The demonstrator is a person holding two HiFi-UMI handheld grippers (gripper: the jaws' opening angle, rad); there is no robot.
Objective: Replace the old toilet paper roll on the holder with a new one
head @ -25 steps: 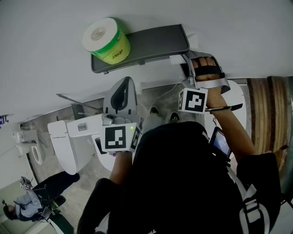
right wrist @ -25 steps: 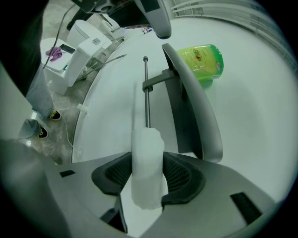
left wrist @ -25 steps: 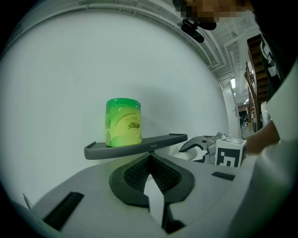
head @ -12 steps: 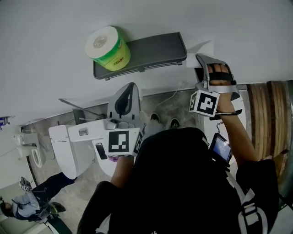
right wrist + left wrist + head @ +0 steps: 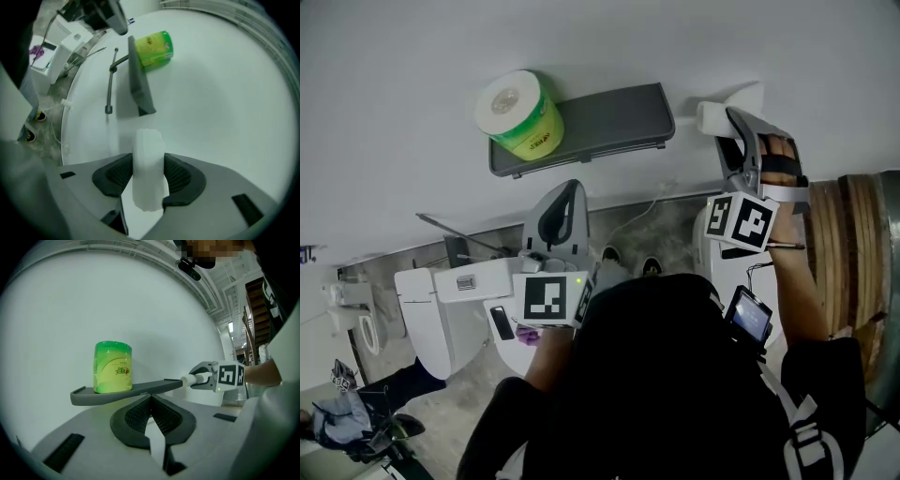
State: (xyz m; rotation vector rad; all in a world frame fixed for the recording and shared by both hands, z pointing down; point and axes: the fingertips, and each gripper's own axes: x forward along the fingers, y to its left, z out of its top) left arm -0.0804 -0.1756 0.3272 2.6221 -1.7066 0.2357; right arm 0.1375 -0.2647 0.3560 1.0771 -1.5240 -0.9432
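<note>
White old roll [image 5: 147, 140]: clamped in your right gripper [image 5: 149, 164], off the holder [image 5: 140, 89]. Green new roll [image 5: 153, 48]: ahead, not mounted. Left gripper [image 5: 151, 399]: closed, empty.

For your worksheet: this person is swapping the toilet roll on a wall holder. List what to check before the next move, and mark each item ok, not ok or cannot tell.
1. Old roll off the holder and clamped in the right gripper: ok.
2. Holder bar bare: ok.
3. New roll upright on the shelf: ok.
4. New roll unwrapped: not ok, green wrapper on.
5. Left gripper open to take the new roll: not ok, jaws together, empty.
6. Place to drop the old roll: cannot tell.
</note>
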